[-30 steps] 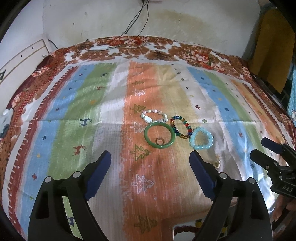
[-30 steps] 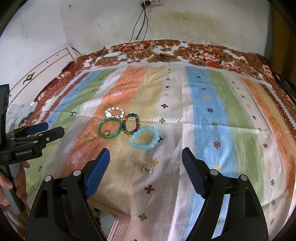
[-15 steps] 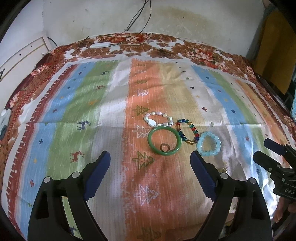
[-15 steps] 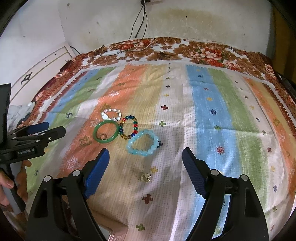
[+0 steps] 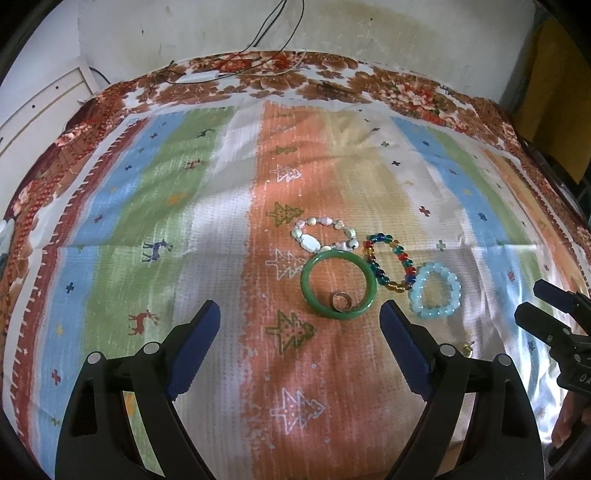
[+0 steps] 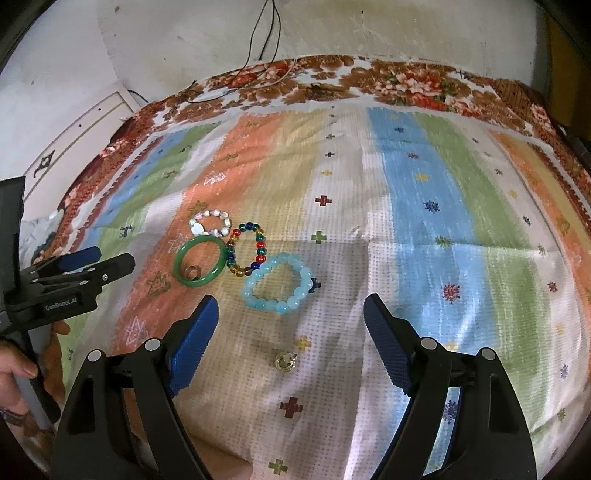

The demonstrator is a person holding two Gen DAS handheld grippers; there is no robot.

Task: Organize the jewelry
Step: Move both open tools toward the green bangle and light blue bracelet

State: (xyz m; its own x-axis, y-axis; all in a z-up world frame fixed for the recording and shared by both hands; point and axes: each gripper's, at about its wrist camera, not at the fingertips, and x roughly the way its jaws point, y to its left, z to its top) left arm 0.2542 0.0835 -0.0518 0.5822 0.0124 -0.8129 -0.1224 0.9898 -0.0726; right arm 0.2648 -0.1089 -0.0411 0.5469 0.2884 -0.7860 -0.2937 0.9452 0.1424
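Observation:
On the striped cloth lie a green bangle [image 5: 339, 285] with a small metal ring [image 5: 340, 300] inside it, a pale shell bracelet [image 5: 324, 234], a multicoloured bead bracelet [image 5: 388, 263] and a light-blue bead bracelet [image 5: 436, 294]. They also show in the right wrist view: bangle [image 6: 199, 265], ring [image 6: 192, 272], shell bracelet [image 6: 209, 223], coloured beads [image 6: 246, 252], blue beads [image 6: 277, 285]. A small gold earring [image 6: 285, 361] lies nearer. My left gripper [image 5: 299, 347] is open and empty just before the bangle. My right gripper [image 6: 290, 339] is open and empty, above the earring.
The striped cloth [image 5: 155, 192] covers a bed with a floral border [image 5: 332, 74]. A wall with dangling cables [image 5: 266, 26] stands behind. The right gripper shows at the right edge of the left wrist view [image 5: 554, 317]; the left gripper shows at the left of the right wrist view [image 6: 74, 280].
Both grippers have moved forward and down toward the jewelry, which now looks larger and nearer. Both stay open. The jewelry has not moved.

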